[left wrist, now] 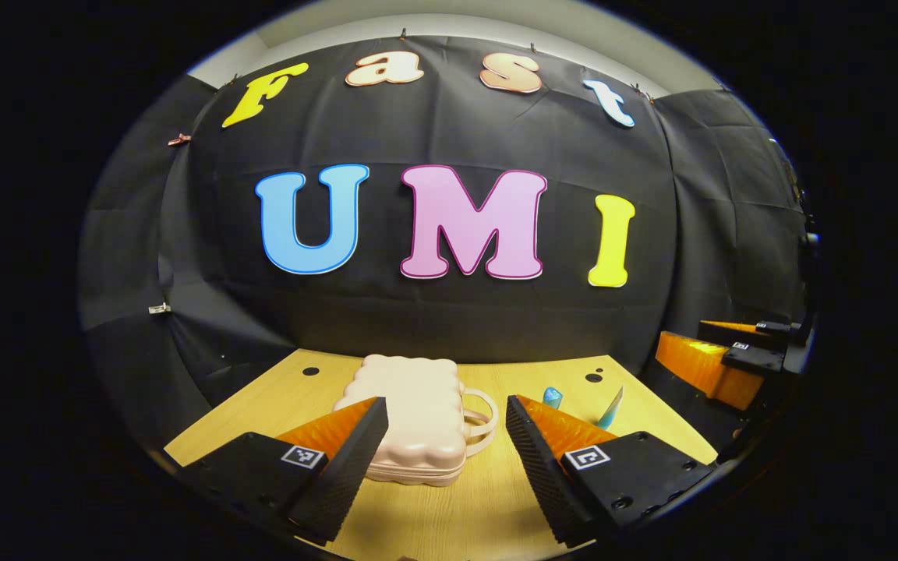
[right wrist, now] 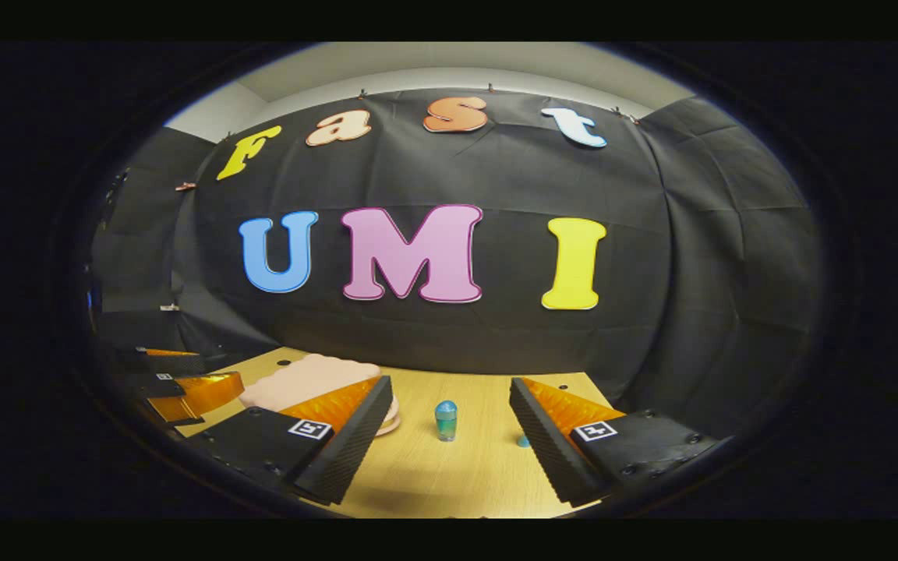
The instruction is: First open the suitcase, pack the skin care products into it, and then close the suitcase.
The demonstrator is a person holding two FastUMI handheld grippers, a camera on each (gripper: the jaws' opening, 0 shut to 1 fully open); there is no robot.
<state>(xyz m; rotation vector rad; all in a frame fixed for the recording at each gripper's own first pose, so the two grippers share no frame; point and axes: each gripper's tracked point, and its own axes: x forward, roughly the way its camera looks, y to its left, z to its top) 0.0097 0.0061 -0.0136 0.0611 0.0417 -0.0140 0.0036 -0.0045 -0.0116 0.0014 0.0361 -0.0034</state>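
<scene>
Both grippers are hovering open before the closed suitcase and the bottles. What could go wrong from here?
1. The pink suitcase lies shut and unanchored on the table; prying its lid with the left gripper may just slide it.
2. The small upright bottle before the right gripper looks tippy; a nudge could topple it.

In the left gripper view, we found the suitcase (left wrist: 415, 417) partly hidden behind the left gripper's fingers (left wrist: 348, 460), two bluish skin care items (left wrist: 552, 397) far right half covered, and the right gripper (left wrist: 718, 362) cut off at the edge.
</scene>
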